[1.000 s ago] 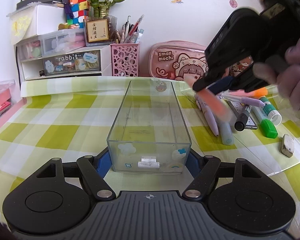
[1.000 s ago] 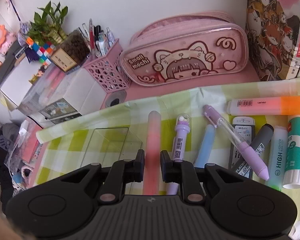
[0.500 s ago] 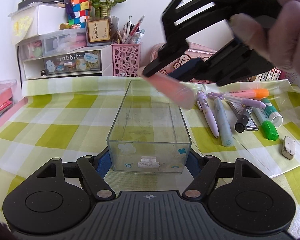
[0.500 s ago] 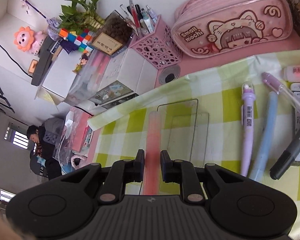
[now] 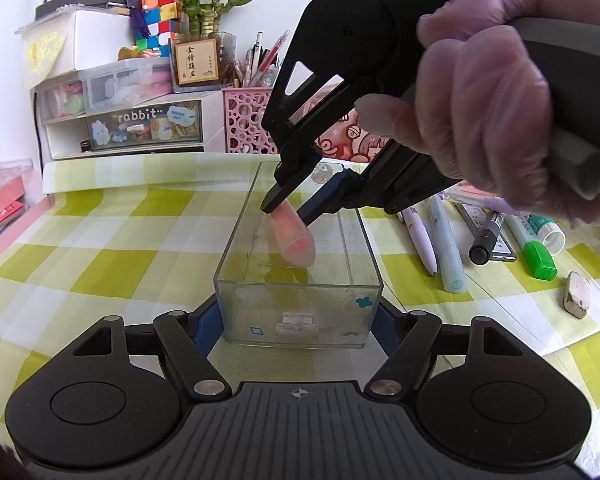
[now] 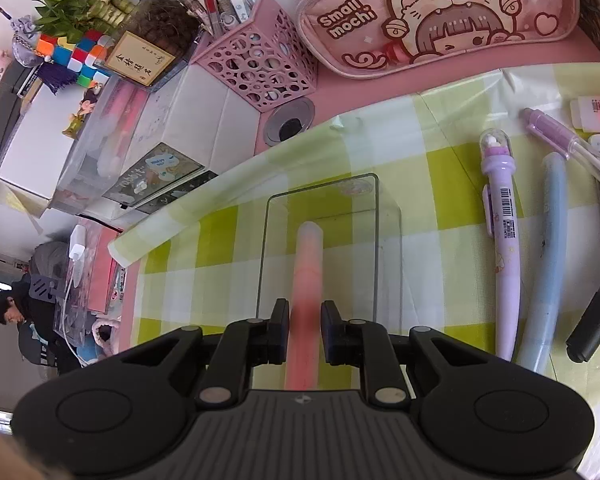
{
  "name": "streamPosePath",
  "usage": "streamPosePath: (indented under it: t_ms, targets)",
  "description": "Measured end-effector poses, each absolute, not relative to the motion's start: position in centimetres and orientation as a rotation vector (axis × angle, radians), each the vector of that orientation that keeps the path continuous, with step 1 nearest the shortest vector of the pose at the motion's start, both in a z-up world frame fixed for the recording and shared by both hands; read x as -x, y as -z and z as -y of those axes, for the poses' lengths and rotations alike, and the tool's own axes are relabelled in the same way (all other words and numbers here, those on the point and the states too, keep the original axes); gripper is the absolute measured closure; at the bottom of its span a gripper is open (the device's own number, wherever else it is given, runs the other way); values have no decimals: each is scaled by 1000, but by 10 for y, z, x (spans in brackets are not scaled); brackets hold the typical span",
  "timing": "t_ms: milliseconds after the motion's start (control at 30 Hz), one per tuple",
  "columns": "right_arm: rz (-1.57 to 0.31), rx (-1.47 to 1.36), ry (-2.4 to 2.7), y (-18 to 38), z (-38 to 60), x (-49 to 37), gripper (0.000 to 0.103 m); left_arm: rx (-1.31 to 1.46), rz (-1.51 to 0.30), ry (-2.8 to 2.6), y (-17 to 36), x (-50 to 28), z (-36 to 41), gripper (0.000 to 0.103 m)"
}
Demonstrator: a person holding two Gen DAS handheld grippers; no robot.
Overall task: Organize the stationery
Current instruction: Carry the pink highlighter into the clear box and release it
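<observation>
Over the clear box [image 5: 298, 276], left wrist view: my right claw [image 5: 286, 210] hangs pinched on a pink pen [image 5: 294, 236], its free end dipping below the rim. My left claw [image 5: 298, 322] brackets the near end of the box; its blue pads sit at or just beside the walls, contact uncertain. On the worktop [image 5: 100, 248] to the right lie more pens, a green highlighter [image 5: 540, 258] and an eraser [image 5: 578, 294].

Right wrist view: right claw [image 6: 304, 330] nearly closed around the pink pen [image 6: 308, 264], held near its rear, shaft running along the clear box [image 6: 388, 248].

Handling, my estimate: pen light, stiff, smooth, liable to swivel; a mid-barrel hold is steadier. Box rigid, slick, probably light enough to slide.
</observation>
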State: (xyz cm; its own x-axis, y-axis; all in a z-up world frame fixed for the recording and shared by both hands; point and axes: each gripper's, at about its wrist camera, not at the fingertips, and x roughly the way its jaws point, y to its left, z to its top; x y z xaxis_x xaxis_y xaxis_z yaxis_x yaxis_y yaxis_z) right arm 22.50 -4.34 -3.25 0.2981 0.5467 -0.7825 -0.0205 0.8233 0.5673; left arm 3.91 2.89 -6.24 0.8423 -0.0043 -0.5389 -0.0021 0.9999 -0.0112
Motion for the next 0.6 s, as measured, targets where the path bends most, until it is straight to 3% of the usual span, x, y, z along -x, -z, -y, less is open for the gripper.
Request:
streamPosePath:
  t_ms: [433, 600]
  targets:
    - [-1238, -491, -390, 29, 34, -228, 80, 23, -581, 6, 63, -41, -30, 30]
    - [-1170, -479, -450, 3, 49, -220, 73, 26, -582, 7, 63, -42, -31, 30]
